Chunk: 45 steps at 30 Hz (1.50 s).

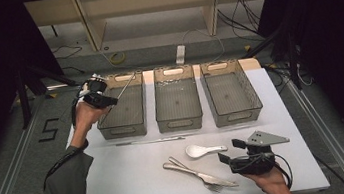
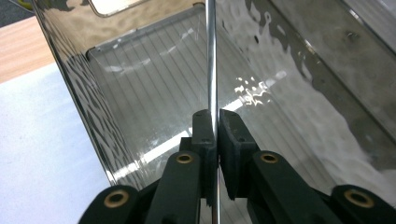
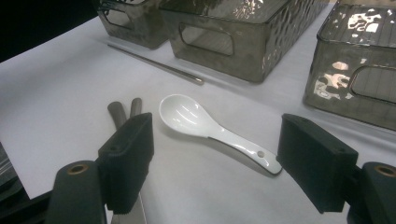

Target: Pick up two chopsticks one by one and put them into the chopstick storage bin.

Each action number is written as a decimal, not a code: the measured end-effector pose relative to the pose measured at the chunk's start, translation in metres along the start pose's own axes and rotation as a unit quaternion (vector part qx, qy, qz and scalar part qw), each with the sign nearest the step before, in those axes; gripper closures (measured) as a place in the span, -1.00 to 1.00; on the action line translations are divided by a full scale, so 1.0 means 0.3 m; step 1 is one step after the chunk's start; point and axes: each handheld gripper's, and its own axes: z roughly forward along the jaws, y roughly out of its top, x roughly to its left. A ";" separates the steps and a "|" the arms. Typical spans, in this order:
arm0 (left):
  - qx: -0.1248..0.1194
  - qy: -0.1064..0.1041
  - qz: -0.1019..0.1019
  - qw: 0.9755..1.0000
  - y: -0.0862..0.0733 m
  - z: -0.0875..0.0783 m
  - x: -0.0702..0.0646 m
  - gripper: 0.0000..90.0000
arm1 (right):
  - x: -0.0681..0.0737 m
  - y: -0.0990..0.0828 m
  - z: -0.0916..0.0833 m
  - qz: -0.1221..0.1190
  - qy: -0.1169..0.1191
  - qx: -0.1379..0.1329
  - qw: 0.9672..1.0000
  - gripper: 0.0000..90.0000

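Chopstick (image 2: 212, 70), a thin metal rod, stands between the black jaws of the left gripper (image 2: 215, 135), which are drawn together on it with barely a sliver of space showing, over the left bin (image 2: 154, 84). In the high view the left gripper (image 1: 102, 98) sits at that bin's (image 1: 124, 126) near-left rim and the chopstick (image 1: 126, 86) slants up across the bin. Outward stand the middle bin (image 1: 180, 121) and the right bin (image 1: 235, 114), with a second chopstick (image 1: 150, 141) lying just in front of them. Right gripper (image 3: 215, 154) hangs with its jaws wide apart on either side of the white spoon's (image 3: 187, 116) handle, not touching it. A knife (image 1: 195, 172) and fork (image 1: 211, 186) lie crossed beside the right gripper (image 1: 230, 152) on the white table (image 1: 121, 184).
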 end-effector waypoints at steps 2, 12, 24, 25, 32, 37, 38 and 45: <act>0.001 -0.006 0.002 1.000 0.003 -0.006 -0.007 0.48 | -0.001 0.001 0.000 0.002 0.001 -0.001 1.000 -0.38; 0.002 -0.086 0.056 0.995 -0.015 -0.115 -0.118 -0.24 | -0.001 0.001 -0.003 0.000 0.000 -0.002 1.000 -0.38; 0.026 -0.132 0.146 0.980 -0.103 -0.177 -0.269 -0.47 | 0.007 0.005 0.001 -0.007 0.003 0.000 1.000 -0.38; 0.028 -0.135 0.153 0.979 -0.107 -0.177 -0.280 -0.48 | 0.007 0.004 0.002 -0.006 0.003 0.001 1.000 -0.38; 0.067 -0.155 0.196 0.966 -0.135 -0.134 -0.348 -0.51 | 0.012 0.004 0.001 -0.011 0.005 0.002 1.000 -0.38; 0.091 -0.157 0.213 0.960 -0.148 -0.090 -0.380 -0.50 | 0.013 0.004 0.002 -0.011 0.005 0.002 1.000 -0.38; 0.095 -0.156 0.215 0.959 -0.151 -0.082 -0.384 -0.50 | 0.013 0.004 0.002 -0.011 0.006 0.002 1.000 -0.38; 0.120 -0.150 0.236 0.953 -0.169 -0.038 -0.410 -0.48 | 0.014 0.005 0.002 -0.012 0.007 0.002 1.000 -0.38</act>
